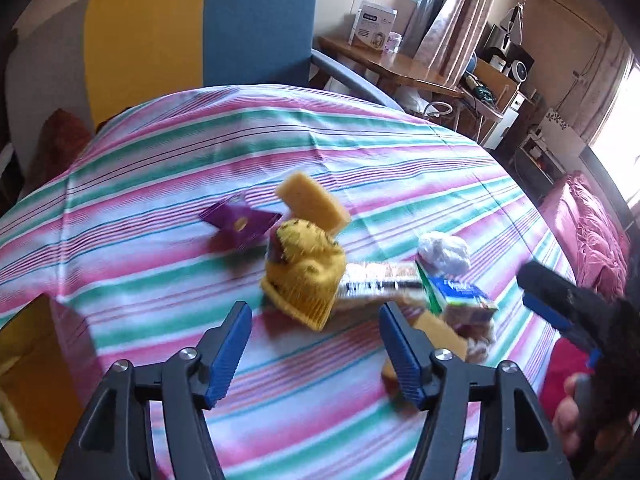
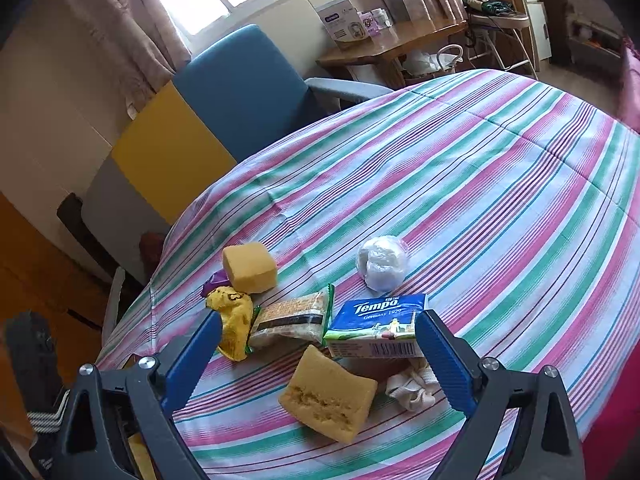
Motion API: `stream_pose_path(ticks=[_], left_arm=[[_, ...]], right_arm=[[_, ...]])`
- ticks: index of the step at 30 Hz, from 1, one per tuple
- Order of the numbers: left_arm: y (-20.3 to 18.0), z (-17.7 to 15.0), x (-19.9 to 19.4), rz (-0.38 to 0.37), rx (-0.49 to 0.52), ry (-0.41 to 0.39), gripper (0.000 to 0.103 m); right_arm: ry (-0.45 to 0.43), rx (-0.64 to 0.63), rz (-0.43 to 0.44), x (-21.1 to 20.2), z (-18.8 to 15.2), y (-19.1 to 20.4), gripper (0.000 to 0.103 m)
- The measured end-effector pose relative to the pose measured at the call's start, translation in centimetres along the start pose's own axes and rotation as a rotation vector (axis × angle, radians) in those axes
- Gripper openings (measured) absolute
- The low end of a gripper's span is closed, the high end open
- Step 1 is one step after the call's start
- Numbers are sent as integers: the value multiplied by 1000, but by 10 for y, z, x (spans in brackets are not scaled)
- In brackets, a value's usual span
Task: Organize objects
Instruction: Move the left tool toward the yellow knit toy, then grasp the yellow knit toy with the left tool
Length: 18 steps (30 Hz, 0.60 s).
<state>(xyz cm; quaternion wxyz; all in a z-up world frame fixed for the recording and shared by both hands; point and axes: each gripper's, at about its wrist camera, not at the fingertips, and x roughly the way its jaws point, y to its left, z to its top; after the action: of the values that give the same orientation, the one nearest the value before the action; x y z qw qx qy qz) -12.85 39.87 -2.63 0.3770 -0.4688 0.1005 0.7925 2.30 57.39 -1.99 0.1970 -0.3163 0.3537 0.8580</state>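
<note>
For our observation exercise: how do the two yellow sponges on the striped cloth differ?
The far sponge is a thick, smooth block leaning on the yellow sock; the near sponge lies flatter by itself and shows a rough, worn patch. The near sponge looks wider, though it is closer to the camera. Both are yellow and roughly rectangular.

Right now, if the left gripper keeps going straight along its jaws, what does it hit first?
Probably the yellow knit sock, lying just ahead of the open left gripper between its jaw lines. Nothing nearer shows except striped tablecloth; blur leaves depth uncertain.
</note>
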Motion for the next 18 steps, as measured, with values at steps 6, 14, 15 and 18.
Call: stream_pose_path(ticks=[6,14,15,18], left_arm=[[10,25,51,6,-56,48,72],[21,16,63,-20,-97,65,37],[21,12,54,-16,-90,49,36],[19,-4,22,-9,-67,12,35]], right_arm=[[30,-14,6,8,-1,2,98],[33,-34,-23,14,1,2,98],[28,-41,-35,14,1,2,98],[33,-63,-42,16,1,5,98]])
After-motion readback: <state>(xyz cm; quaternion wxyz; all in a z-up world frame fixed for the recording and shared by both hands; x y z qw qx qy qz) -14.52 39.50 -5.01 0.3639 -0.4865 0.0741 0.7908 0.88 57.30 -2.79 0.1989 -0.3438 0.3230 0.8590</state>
